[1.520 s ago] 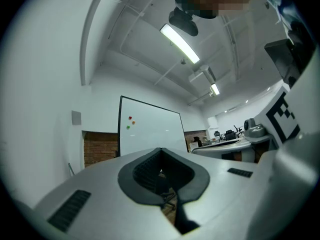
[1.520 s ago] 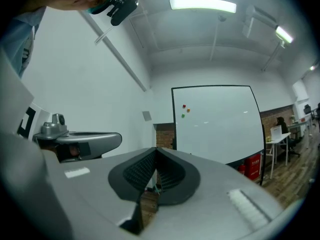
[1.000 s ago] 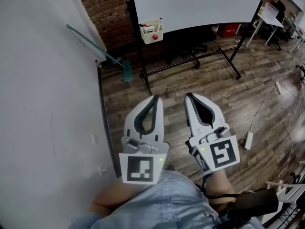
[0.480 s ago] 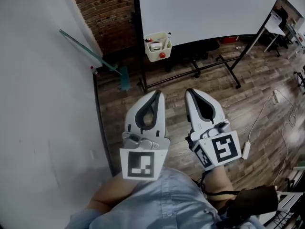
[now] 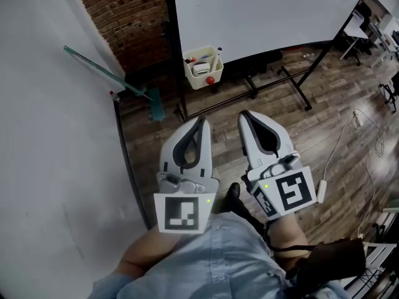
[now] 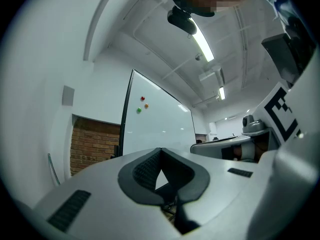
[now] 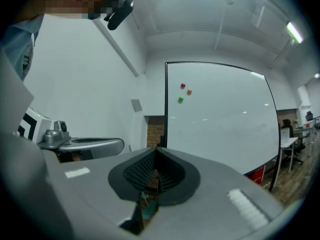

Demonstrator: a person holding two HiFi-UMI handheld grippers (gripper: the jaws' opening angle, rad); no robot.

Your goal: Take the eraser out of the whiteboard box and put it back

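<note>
The whiteboard [image 5: 262, 11] stands on the floor [image 5: 324, 123], far in front of the person. The box [image 5: 202, 67] hangs at the board's bottom left corner. The eraser [image 5: 201, 69] lies inside the box. A wall [image 5: 50, 136] runs along the left side, and a long-handled tool [image 5: 106, 76] leans on it, left of the box. The left gripper [image 5: 201, 122] and the right gripper [image 5: 244, 116] are side by side, near the person and well apart from the box. A power strip [image 5: 322, 190] lies on the floor, right of the right gripper.
</note>
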